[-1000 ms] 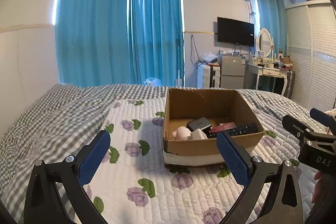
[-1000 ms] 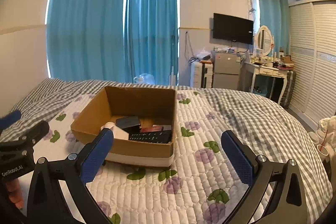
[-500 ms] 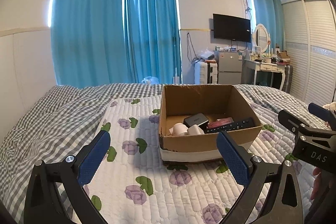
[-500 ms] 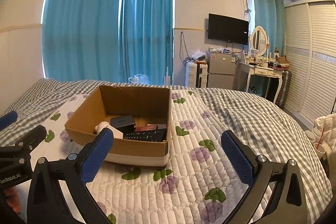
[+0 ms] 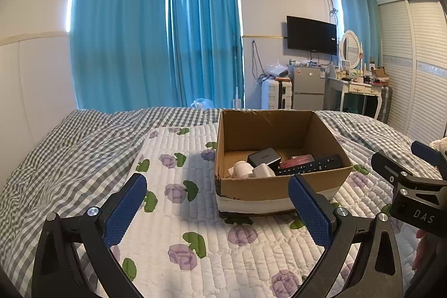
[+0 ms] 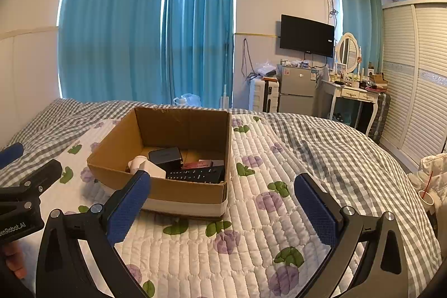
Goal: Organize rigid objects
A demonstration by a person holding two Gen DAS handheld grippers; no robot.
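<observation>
An open cardboard box [image 5: 279, 186] stands on the flowered quilt; it also shows in the right wrist view [image 6: 178, 189]. Inside lie a black remote [image 5: 310, 166], a black square box [image 5: 264, 157], a pink packet [image 5: 297, 159] and white objects [image 5: 248, 169]. The same remote [image 6: 195, 174] and black box [image 6: 164, 157] show in the right wrist view. My left gripper [image 5: 218, 210] is open and empty, held back from the box's near side. My right gripper [image 6: 223, 210] is open and empty, to the right of the box.
The quilt [image 5: 181, 214] lies over a grey checked bed cover [image 6: 321, 136]. Blue curtains, a wall TV, a small fridge [image 6: 296, 88] and a dressing table [image 6: 352, 94] stand at the far wall. A white wardrobe [image 6: 413, 74] is on the right.
Both grippers have pulled back and risen slightly from the box; the view has tilted up a little. Both stay open and empty.
</observation>
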